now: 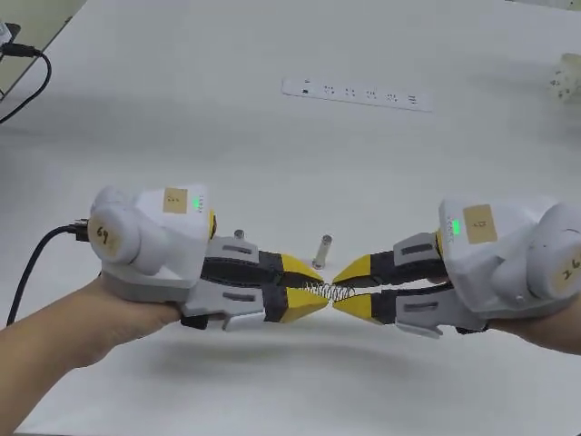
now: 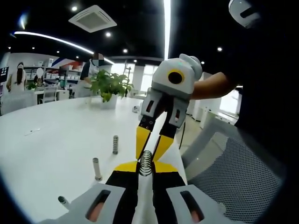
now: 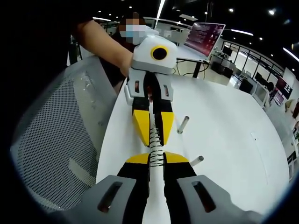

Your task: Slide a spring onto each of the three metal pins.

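Observation:
A small metal spring point(image 1: 329, 292) hangs level above the table between the two grippers' yellow tips. My left gripper point(image 1: 320, 292) comes in from the left and is shut on one end; my right gripper point(image 1: 338, 295) faces it, shut on the other end. In the left gripper view the spring point(image 2: 145, 162) sits in my left gripper point(image 2: 145, 166), with the right gripper point(image 2: 153, 150) meeting it from above. The right gripper view shows the spring point(image 3: 155, 140) running from my right gripper point(image 3: 156, 157) into the left gripper point(image 3: 153, 133). Three upright pins point(image 2: 96, 169) stand on the table; the farthest pin point(image 2: 115, 144) looks ribbed.
One pin point(image 1: 322, 250) stands just behind the tips and another pin point(image 1: 239, 234) peeks out behind the left gripper. A white power strip point(image 1: 356, 94) lies at the back of the white table point(image 1: 272, 163). A black cable point(image 1: 36, 263) trails off left. A mesh chair point(image 3: 60, 135) stands at the table's near edge.

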Motion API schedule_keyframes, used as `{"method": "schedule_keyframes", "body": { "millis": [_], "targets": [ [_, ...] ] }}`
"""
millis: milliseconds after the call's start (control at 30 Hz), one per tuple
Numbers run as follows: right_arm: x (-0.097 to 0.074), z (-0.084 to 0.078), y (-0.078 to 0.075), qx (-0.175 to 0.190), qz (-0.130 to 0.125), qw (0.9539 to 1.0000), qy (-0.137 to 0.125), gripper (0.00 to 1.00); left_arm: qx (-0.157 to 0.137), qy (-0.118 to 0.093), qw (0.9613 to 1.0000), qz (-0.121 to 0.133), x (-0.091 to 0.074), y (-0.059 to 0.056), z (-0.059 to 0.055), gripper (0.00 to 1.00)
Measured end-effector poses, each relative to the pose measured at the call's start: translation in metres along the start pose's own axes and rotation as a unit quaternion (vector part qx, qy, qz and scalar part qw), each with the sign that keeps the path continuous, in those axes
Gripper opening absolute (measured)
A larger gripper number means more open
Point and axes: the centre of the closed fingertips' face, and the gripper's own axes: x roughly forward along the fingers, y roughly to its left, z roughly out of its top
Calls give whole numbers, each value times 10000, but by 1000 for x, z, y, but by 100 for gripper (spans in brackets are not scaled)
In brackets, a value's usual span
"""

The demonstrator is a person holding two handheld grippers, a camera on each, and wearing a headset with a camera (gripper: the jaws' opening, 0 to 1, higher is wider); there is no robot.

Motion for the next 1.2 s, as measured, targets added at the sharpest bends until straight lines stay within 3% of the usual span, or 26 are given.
{"method": "schedule_keyframes", "body": {
  "millis": [533, 1000, 1200],
  "targets": [
    [-5, -5, 4, 240, 29, 9997, 37, 10, -83, -42, 9999, -69, 0, -6, 4, 2],
    [-7, -4, -2, 263, -58, 9996, -79, 8, -133, -116, 9998, -52, -2, -3, 7, 2],
    [-8, -2, -3, 205, -40, 9997, -103, 8, -22, -74, 10000, -41, -3, -2, 4, 3]
  ]
}}
